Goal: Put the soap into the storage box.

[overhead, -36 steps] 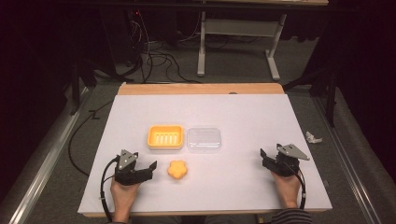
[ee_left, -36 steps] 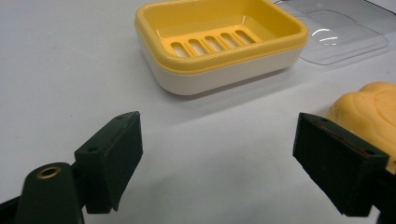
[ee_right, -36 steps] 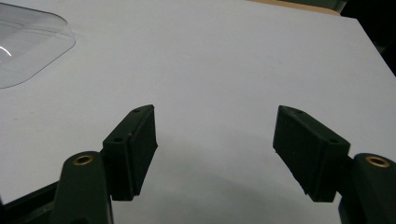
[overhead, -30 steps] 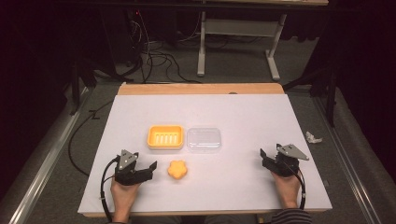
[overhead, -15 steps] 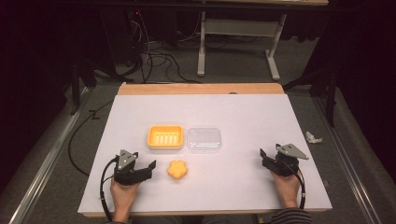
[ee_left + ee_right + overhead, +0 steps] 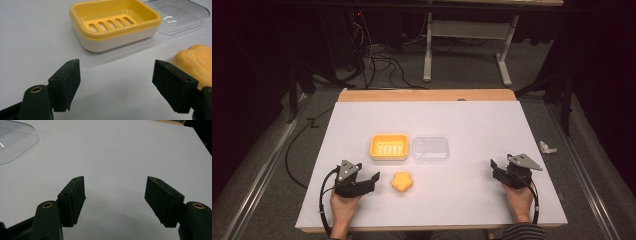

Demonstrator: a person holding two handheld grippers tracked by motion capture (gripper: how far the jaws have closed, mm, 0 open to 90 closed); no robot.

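A flower-shaped bar of orange soap (image 6: 402, 181) lies bare on the white counter (image 6: 472, 120), near the person's edge, with the yellow soap dish (image 6: 389, 146) just beyond it and a little to its left. The dish sits open, its slotted drain tray facing up and empty, which looks like the place meant for the soap. The clear plastic lid (image 6: 430, 149) rests flat beside the dish on its right, touching or nearly touching it, set off so the opening is free.

The left tongs (image 6: 373, 179) rest low on the counter just beside the soap, spread wide and holding nothing; in the left gripper view the soap (image 6: 197, 60) peeks out behind the right-hand jaw, so I'd judge this hand is lined up to take it. The right tongs (image 6: 495, 167) sit well apart on the far side of the counter, also spread and empty, with only the lid's corner (image 6: 15, 141) ahead of them. That hand seems parked, perhaps waiting for the lid.

A scrap of crumpled paper (image 6: 547, 147) lies on the floor beyond the counter's right edge.
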